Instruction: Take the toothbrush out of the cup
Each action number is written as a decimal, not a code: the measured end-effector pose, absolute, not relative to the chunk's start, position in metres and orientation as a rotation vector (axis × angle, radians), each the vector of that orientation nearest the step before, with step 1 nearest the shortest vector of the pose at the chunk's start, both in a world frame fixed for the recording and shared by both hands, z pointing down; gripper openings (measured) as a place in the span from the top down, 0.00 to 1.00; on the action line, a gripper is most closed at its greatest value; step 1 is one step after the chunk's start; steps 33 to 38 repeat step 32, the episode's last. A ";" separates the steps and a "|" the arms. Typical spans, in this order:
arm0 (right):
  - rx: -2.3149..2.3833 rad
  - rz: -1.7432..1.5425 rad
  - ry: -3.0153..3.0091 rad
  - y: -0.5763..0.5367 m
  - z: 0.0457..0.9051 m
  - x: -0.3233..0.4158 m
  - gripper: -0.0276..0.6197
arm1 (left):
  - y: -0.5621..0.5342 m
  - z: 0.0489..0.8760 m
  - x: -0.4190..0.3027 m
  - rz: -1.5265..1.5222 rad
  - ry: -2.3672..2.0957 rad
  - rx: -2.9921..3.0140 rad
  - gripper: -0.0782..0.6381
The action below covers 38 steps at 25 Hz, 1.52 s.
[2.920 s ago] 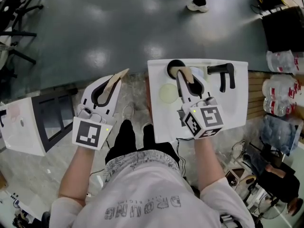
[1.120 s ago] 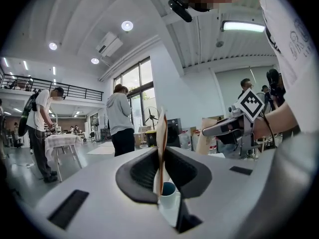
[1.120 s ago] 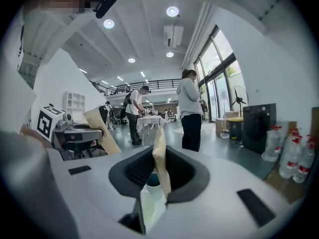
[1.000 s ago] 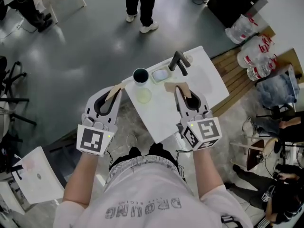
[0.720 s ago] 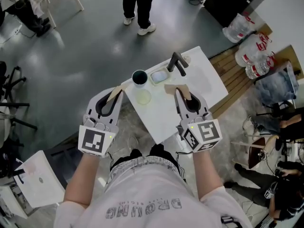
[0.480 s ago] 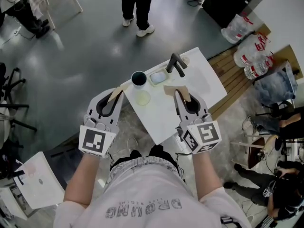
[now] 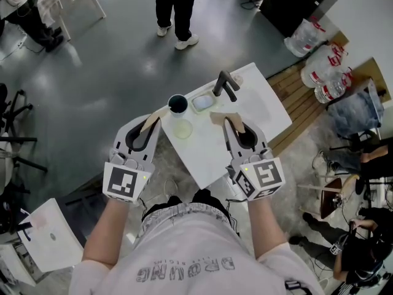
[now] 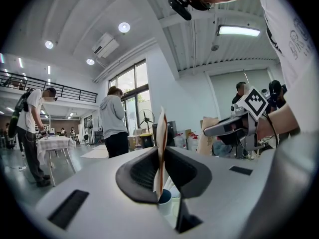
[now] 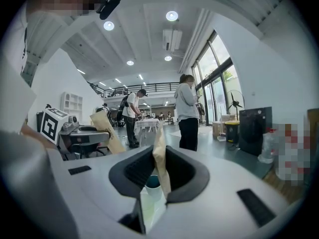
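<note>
**Both grippers closed, cup untouched ahead**

Down in the head view, both tools are held out side by side at mid-frame. The left gripper (image 7: 153, 118) has its jaws pressed together on nothing, and its own view shows the tan pads meeting edge to edge. The right gripper (image 7: 223, 118) reads the same way, with pads together and nothing caught between them. Its tip hangs over the white sink top (image 7: 261, 106), while the left gripper's tip sits at that top's left edge.

The cup (image 7: 178, 104) stands upright near the upper left corner of the sink top, above and between the two tips. Neither tip touches it. Each gripper view catches it low in the frame, beneath the closed pads.

As for the toothbrush, from this range I can't make it out inside the dark cup.

Just below the cup lies a pale round dish (image 7: 182, 129). To the cup's right sits a small tray (image 7: 202, 101), then a black tap (image 7: 225, 85). A person (image 7: 177, 8) stands on the grey floor at the top of the frame.
</note>
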State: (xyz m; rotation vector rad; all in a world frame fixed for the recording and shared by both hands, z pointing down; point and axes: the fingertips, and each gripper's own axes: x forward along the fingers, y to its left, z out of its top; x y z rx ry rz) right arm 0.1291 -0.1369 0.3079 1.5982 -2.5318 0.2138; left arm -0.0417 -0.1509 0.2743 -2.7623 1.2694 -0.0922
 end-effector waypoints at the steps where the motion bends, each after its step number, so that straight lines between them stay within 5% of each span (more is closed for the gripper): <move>1: 1.596 0.215 -2.531 -0.137 0.308 0.130 0.85 | -0.151 0.274 -0.041 -0.090 1.269 -2.762 0.82; 38: 1.519 0.214 -2.551 -0.146 0.313 0.130 0.85 | -0.156 0.280 -0.031 -0.106 1.304 -2.763 0.82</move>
